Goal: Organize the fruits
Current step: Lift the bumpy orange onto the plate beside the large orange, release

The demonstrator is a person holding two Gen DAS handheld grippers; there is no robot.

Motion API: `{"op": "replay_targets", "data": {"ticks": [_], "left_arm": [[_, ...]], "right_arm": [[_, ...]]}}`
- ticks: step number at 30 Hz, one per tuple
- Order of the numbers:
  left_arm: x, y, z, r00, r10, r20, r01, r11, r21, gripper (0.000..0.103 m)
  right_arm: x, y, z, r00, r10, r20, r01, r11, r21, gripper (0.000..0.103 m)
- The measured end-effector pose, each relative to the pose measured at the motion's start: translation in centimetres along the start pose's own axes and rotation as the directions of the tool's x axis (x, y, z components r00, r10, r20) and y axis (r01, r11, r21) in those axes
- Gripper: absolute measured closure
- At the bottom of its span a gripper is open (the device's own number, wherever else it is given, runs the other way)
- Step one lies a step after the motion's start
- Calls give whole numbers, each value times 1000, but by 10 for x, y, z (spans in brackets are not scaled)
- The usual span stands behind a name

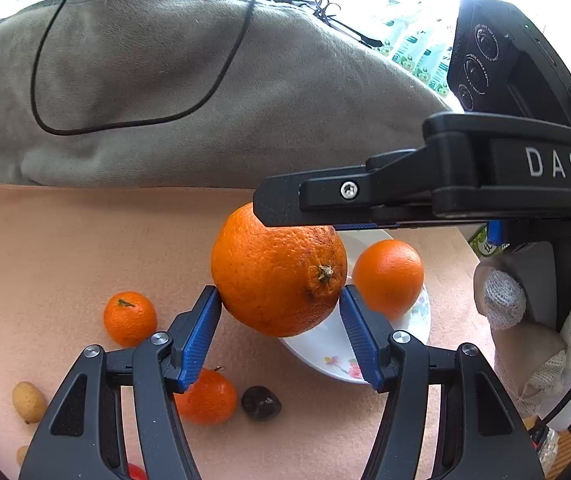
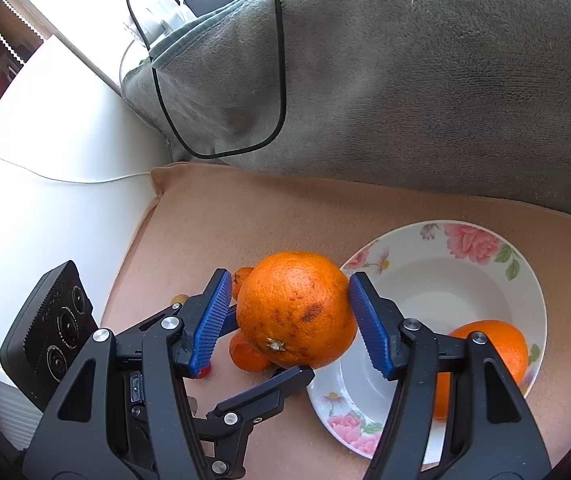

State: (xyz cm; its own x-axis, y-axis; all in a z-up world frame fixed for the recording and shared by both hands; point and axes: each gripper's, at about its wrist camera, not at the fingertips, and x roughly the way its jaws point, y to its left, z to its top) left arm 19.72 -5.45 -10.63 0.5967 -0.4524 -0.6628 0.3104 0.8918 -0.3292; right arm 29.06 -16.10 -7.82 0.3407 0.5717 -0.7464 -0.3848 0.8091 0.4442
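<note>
Big orange [image 1: 277,272] between both tongs, above bowl [image 2: 437,276] rim; another orange [image 2: 497,340] in bowl.

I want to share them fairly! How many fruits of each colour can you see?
Orange: 4 (held orange, second orange, two mandarins)
Yellow-tan fruits: 2
Dark brown fruit: 1
Red fruit, partly hidden: 1
Total: 8
</note>
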Motion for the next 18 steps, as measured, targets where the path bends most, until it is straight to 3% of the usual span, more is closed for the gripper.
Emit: {"op": "replay_targets", "data": {"ticks": [3, 18], "left_arm": [[3, -3, 4, 1000, -20, 10, 20, 1000, 18, 52], [-21, 7, 9, 999, -4, 47, 3, 1000, 31, 52]], "right_arm": [[-6, -4, 3, 999, -20, 30, 20, 1000, 8, 38], [-61, -26, -7, 978, -108, 177, 100, 994, 53, 38]]}}
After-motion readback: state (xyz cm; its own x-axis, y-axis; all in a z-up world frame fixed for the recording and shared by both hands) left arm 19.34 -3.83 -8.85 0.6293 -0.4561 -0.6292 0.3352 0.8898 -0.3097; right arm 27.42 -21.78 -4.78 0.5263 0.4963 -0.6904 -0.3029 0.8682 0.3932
